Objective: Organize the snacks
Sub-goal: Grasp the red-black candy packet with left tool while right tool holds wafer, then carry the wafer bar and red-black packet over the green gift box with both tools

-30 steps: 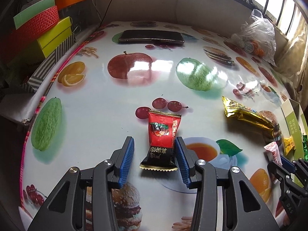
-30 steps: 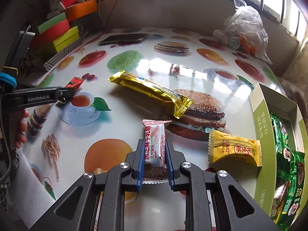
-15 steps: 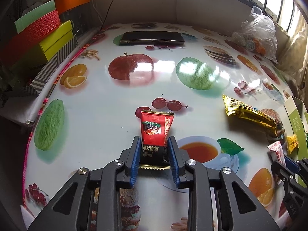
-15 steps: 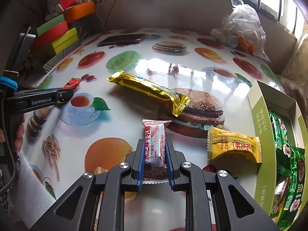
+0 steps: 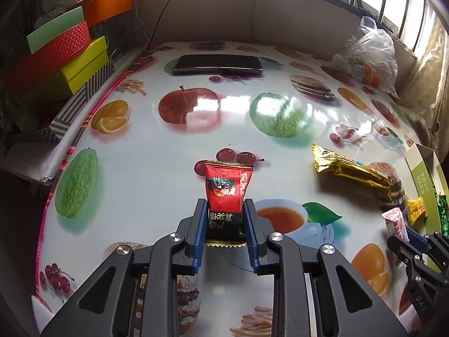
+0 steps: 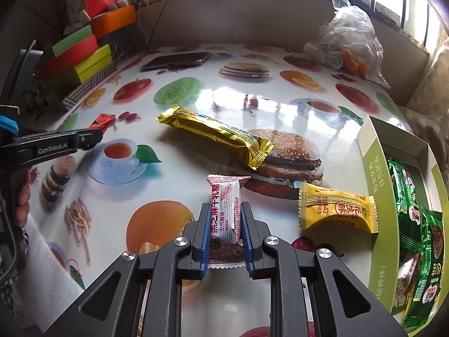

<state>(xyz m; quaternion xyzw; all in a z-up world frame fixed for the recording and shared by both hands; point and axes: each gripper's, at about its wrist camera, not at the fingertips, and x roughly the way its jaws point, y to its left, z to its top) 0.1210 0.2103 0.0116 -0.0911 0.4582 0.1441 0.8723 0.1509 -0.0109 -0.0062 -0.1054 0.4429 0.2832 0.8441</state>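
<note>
— Since a second ago, what has moved?
— Only the left gripper (image 5: 226, 234): its blue pads stood wide on either side of the red-and-black candy packet (image 5: 226, 198), and now they are closing on the packet's black lower half, both pads touching its sides. The right gripper (image 6: 226, 240) has not changed; it stays clenched on the white-and-red candy stick (image 6: 226, 219).
— Which way do the two snacks point?
— Each runs lengthwise straight out along its gripper's fingers, away from the camera. The red packet's red end is the far one, by the printed cherries on the fruit-print tablecloth (image 5: 140, 174); the stick's far end reaches toward the printed burger.
— And farther out?
— From the right wrist, a yellow packet (image 6: 336, 210) lies on the cloth just right of the stick, its long axis crosswise. Beyond the stick, a gold bar wrapper (image 6: 216, 134) lies diagonally, its right end over the printed burger. At the right edge stands an open green box (image 6: 376, 196) holding green packets.
</note>
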